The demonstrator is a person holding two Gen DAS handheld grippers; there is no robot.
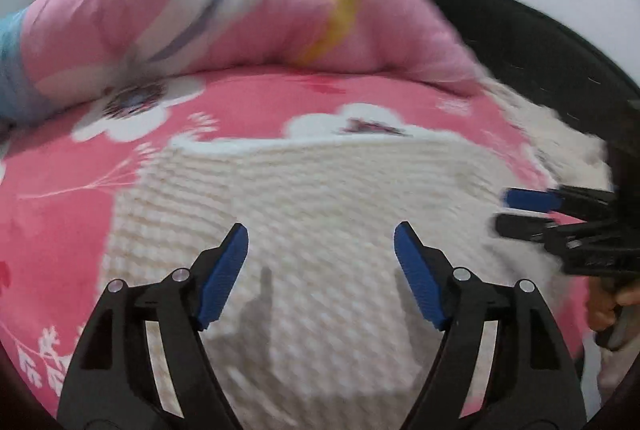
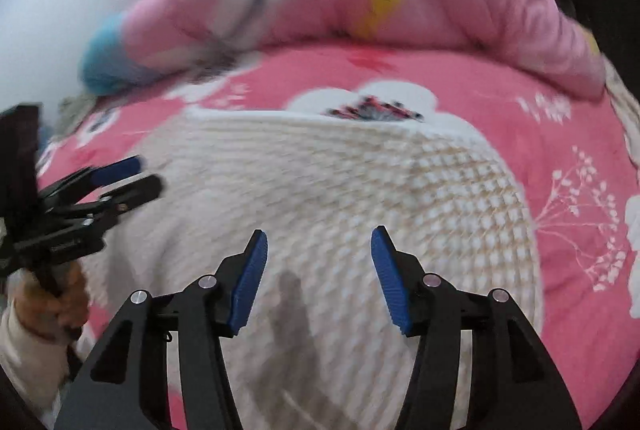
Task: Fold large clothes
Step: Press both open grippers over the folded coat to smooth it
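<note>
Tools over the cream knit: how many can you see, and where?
2. The left tool hangs open above the cream knit garment; the right tool hangs open beside it, above the same garment. Neither holds anything.

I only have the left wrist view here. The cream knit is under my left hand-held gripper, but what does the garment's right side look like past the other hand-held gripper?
Observer: From the right wrist view, the cream knit garment ends in a rounded edge on the pink floral bedsheet, with bare sheet beyond it.
Operator: Is the right hand-held gripper holding any fabric?
Observer: No. The right hand-held gripper is open above the knit, nothing between its fingers.
Operator: How does my left hand-held gripper look from that side?
Observer: The left hand-held gripper shows in profile at the left edge, over the garment's left border, gripping nothing.
</note>
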